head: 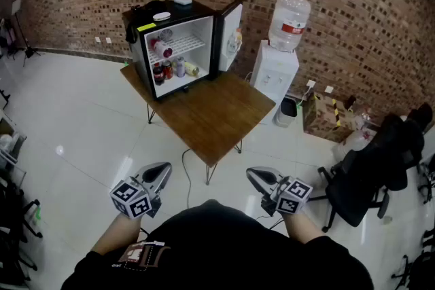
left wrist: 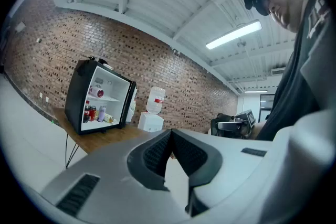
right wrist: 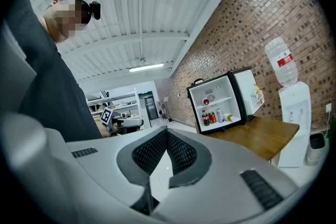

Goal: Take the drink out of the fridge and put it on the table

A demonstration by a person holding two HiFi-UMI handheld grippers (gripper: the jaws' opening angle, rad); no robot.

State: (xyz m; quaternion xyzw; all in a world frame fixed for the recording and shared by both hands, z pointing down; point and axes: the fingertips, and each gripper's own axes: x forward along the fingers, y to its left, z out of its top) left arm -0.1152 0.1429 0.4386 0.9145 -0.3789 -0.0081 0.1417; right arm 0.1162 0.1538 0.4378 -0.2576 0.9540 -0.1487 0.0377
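Well ahead, drinks (head: pixel 167 70) in open fridge (head: pixel 138 49), left gripper (head: pixel 162 170), right gripper (head: pixel 253 174), jaws closed, empty

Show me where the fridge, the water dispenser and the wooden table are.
fridge (head: pixel 194 29): head view, white inner back wall.
water dispenser (head: pixel 274 75): head view, front of its white cabinet.
wooden table (head: pixel 214 115): head view, bare part of its top.
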